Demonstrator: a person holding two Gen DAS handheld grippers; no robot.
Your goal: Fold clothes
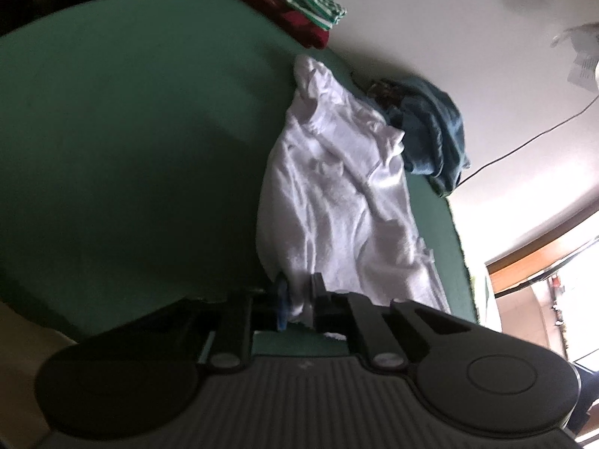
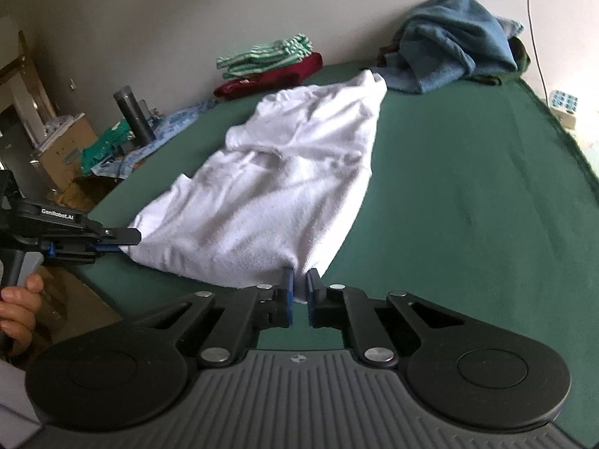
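A white garment (image 2: 277,172) lies spread lengthwise on the green bed cover (image 2: 468,194); it also shows in the left wrist view (image 1: 337,194). My right gripper (image 2: 298,288) is shut on the garment's near hem corner. My left gripper (image 1: 299,299) is shut on the other hem corner; it shows in the right wrist view (image 2: 125,243) at the bed's left edge, held by a hand (image 2: 18,310).
A folded striped and red pile (image 2: 269,65) sits at the far left of the bed, a crumpled blue cloth (image 2: 449,45) at the far right. Boxes and a dark cylinder (image 2: 133,114) stand on the floor left. A wall lies behind.
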